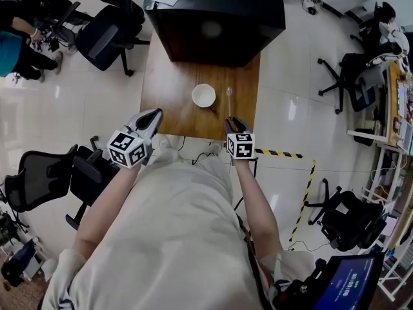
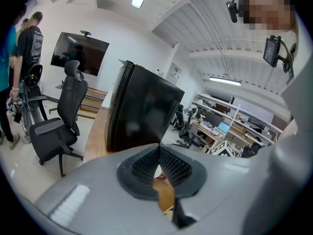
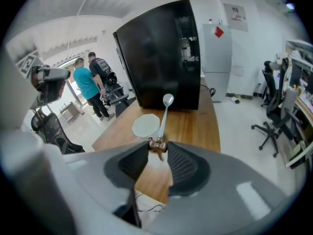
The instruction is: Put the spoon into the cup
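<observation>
A white cup (image 1: 204,95) stands on the wooden table (image 1: 169,102), a little left of its middle. My right gripper (image 1: 230,119) is shut on the brown handle end of a pale spoon (image 1: 228,99). The spoon is lifted off the table, just right of the cup, and points away from me. In the right gripper view the spoon (image 3: 163,116) sticks out past the right gripper (image 3: 156,148), with its bowl up and the cup (image 3: 146,125) below left of it. My left gripper (image 1: 155,113) hovers at the table's near left edge. The left gripper (image 2: 159,153) has its pads meeting at the tips, with nothing between them.
A big black box (image 1: 216,18) fills the far end of the table. Office chairs (image 1: 106,34) stand to the left and another chair (image 1: 345,76) to the right. Yellow-black tape (image 1: 279,153) marks the floor near the right. People stand far left.
</observation>
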Tool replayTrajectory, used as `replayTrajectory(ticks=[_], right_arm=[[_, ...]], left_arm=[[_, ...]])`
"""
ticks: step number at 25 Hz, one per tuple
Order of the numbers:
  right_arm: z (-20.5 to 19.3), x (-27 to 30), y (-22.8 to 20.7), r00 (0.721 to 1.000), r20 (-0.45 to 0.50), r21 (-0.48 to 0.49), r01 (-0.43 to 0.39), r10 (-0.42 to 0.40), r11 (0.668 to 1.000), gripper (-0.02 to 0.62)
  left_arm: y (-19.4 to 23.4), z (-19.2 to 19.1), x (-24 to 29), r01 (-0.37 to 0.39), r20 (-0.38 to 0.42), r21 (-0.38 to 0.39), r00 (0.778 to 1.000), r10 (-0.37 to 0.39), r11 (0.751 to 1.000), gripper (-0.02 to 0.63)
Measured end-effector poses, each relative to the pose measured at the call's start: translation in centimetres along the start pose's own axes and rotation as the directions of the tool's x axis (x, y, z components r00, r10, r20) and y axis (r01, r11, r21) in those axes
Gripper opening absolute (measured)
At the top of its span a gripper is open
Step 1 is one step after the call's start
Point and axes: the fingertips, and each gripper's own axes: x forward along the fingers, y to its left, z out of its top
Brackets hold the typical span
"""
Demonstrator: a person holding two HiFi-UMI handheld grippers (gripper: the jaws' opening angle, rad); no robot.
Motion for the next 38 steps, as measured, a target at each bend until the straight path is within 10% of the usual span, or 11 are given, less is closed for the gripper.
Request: replayTrajectory(ticks=[38], right_arm=[[-2.1,4.6,3.8,0.947,-0.321,-0.247,-0.084,0.000,0.965,0.123]], left_arm=[[3.6,-1.4,-4.0,-0.076,0.106,-0.111,0.990,0.088,0.991,0.000]])
